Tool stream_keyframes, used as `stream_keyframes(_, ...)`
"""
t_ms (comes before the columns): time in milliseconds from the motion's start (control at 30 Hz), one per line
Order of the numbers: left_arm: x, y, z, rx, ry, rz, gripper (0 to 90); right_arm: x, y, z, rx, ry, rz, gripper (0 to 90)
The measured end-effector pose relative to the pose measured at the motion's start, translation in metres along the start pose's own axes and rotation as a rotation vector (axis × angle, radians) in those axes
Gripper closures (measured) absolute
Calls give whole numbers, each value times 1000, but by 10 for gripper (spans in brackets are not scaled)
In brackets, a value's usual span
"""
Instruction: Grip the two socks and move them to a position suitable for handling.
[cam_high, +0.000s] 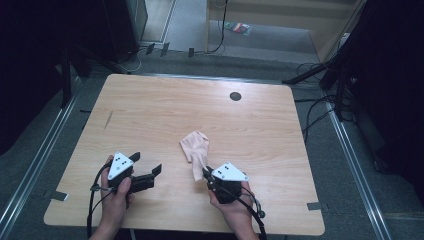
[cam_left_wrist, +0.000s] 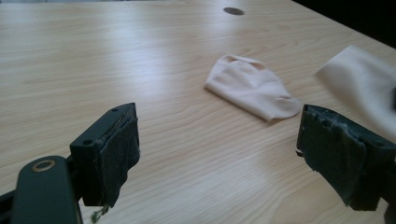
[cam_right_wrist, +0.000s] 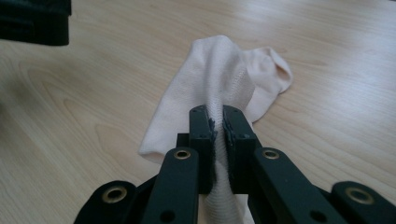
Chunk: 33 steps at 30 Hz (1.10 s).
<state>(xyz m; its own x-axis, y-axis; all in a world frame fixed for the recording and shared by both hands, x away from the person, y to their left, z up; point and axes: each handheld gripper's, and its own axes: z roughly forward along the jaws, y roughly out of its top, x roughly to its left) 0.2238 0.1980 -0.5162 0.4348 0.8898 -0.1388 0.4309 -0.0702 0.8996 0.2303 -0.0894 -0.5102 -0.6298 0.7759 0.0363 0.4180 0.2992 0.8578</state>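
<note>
The right gripper (cam_right_wrist: 218, 122) has its black, padded jaws clamped on the near end of a pale pink sock (cam_right_wrist: 219, 79), a soft ribbed knit lying limp near the middle of the table (cam_high: 165, 107), its far end rumpled. The left gripper (cam_high: 148, 166) sits with jaws spread wide and empty, well left of the sock. Smooth light wood-grain stretches clear toward the far edge, broken by one dark round grommet (cam_high: 235, 96). No readable writing.
</note>
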Motion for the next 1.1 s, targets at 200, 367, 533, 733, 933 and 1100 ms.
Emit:
stream_keyframes(200, -19, -3, 8, 19, -86, 22, 136, 10, -9, 11, 25, 29, -11, 830)
stream_keyframes(367, -21, -14, 14, 58, -128, 29, 136, -1, -6, -1, -39, 85, 57, 578)
stream_keyframes(533, -23, -17, 16, 83, -137, 57, 137, -14, -6, -8, -20, 6, 97, 620)
stream_keyframes(733, -27, -19, 17, 100, -148, 60, 137, -15, -14, -4, 59, 22, 151, 603)
stream_keyframes(933, -32, -21, 21, 117, -151, 73, 138, -12, -22, 12, 148, 23, 167, 522)
stream_keyframes(1100, -34, -21, 22, 118, -136, 82, 142, -10, -26, 19, 178, -7, 167, 591)
